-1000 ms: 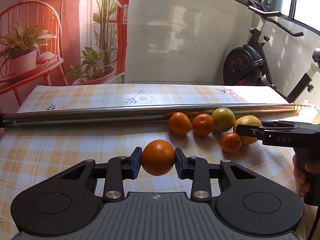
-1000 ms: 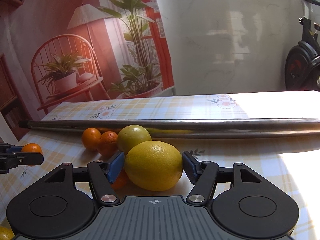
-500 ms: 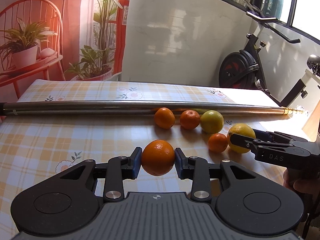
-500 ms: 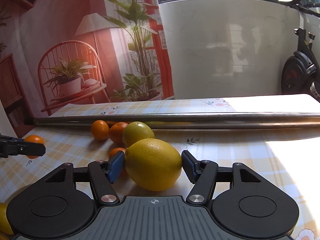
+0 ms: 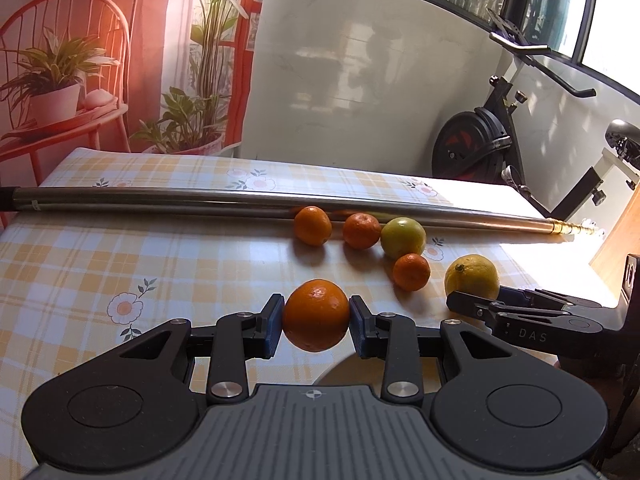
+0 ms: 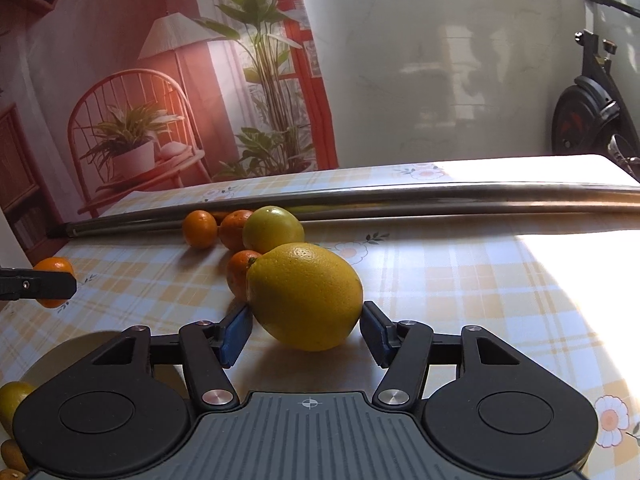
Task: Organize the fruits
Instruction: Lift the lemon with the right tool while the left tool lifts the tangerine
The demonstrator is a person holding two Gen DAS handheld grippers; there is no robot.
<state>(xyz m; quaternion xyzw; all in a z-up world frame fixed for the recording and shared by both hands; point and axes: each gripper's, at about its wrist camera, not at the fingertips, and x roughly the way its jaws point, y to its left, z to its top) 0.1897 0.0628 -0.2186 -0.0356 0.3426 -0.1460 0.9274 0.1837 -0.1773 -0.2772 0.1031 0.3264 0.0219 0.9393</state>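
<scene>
My left gripper [image 5: 316,320] is shut on a round orange [image 5: 316,315], held above the checked tablecloth. My right gripper [image 6: 306,328] is shut on a large yellow lemon [image 6: 304,296]; in the left wrist view this lemon [image 5: 472,278] hangs at the right, with the right gripper's fingers [image 5: 480,308] in front of it. On the cloth by the steel pole lie two oranges [image 5: 313,225] [image 5: 361,231], a yellow-green fruit [image 5: 403,237] and a smaller orange [image 5: 411,283]. The left gripper's finger [image 6: 40,284] and its orange [image 6: 54,266] show at the right wrist view's left edge.
A long steel pole [image 5: 200,200] lies across the table behind the fruit. A pale round plate edge [image 6: 60,360] sits near the front, with a yellow fruit [image 6: 12,400] and an orange [image 6: 12,456] beside it. An exercise bike [image 5: 480,148] stands beyond the table's right end.
Both grippers have drawn back and up from the fruit by the pole, each keeping its fruit. The lemon now stands apart from the cluster.
</scene>
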